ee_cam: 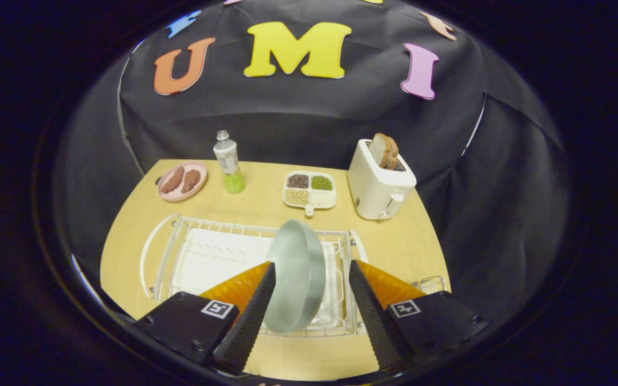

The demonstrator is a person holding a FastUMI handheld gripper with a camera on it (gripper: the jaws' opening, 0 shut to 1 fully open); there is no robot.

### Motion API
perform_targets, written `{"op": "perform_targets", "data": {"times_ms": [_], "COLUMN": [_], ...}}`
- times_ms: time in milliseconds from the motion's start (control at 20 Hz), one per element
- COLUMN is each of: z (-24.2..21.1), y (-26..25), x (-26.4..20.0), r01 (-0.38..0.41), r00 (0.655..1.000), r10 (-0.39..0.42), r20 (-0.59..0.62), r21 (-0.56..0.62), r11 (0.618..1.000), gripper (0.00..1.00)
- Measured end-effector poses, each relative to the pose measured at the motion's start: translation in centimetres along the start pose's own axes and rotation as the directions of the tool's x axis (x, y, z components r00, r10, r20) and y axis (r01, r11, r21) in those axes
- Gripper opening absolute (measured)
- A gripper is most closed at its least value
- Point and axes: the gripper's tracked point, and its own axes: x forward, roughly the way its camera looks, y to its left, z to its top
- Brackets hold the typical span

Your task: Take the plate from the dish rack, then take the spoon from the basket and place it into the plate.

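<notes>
Gripper (309, 292) wide open around upright plate (295, 276) in dish rack (180, 252) near tabletop's front edge; close squarely on rim, lift straight.

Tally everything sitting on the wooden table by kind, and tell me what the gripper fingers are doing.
Plates: 2, grey plate, pink plate
Dish rack: 1
Basket: 1
Bottle: 1
Divided tray: 1
Toaster: 1
Total: 7
Gripper: fingers open around the grey plate.
</notes>
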Motion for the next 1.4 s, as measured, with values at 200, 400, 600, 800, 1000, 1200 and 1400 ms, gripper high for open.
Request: {"op": "perform_targets", "data": {"times_ms": [200,400,600,800,1000,1200,1400], "z": [0.6,1.0,1.0,-0.7,-0.1,1.1,1.8], "y": [-1.0,-2.1,-0.9,0.4,1.9,2.9,2.3], "x": [1.4,2.4,3.1,2.7,1.3,0.0,-1.4], "r01": [0.138,0.218,0.180,0.181,0.230,0.329,0.406], "r00": [0.981,0.952,0.955,0.926,0.924,0.914,0.896], "r10": [-0.153,-0.245,-0.207,-0.221,-0.284,-0.369,-0.432], "r20": [-0.120,-0.185,-0.211,-0.306,-0.255,-0.168,-0.107], "r21": [-0.122,-0.151,-0.143,-0.155,-0.223,-0.221,-0.202], "r11": [0.983,0.964,0.973,0.971,0.947,0.918,0.891], "gripper": [0.82,0.72,0.53,0.30,0.18,0.14,0.14]}}
